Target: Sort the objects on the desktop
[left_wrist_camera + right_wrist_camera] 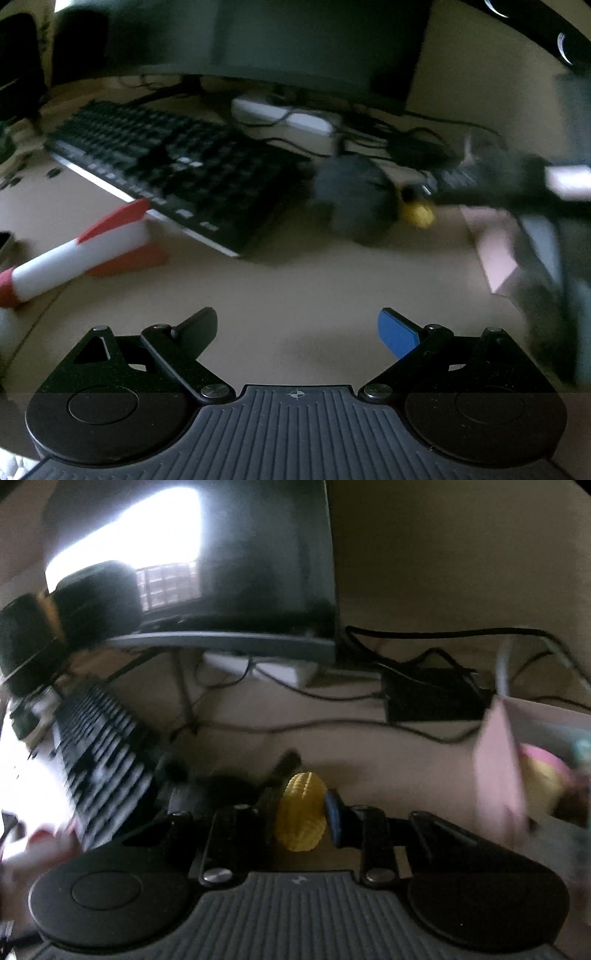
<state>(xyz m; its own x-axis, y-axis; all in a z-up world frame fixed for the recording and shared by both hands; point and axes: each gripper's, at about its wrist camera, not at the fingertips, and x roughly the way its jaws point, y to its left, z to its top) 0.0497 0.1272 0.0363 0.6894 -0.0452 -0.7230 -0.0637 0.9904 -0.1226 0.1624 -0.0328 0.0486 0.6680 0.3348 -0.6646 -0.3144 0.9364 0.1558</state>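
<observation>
In the right wrist view my right gripper (301,797) is shut on a yellow toy corn cob (302,810), one pad on each side of it. The left wrist view shows that same gripper (424,201) blurred at the right, with the yellow corn cob (419,214) at its tip beside a dark round mouse (352,197). My left gripper (297,328) stands open over bare desk, nothing between its fingers. A red and white toy rocket (77,254) lies on its side at the left, in front of the keyboard (177,166).
A pink box (517,775) with toys inside stands at the right; the left wrist view shows the pink box (495,254) too. A monitor (240,572), a white power strip (284,114), a black adapter (432,698) and cables fill the back of the desk.
</observation>
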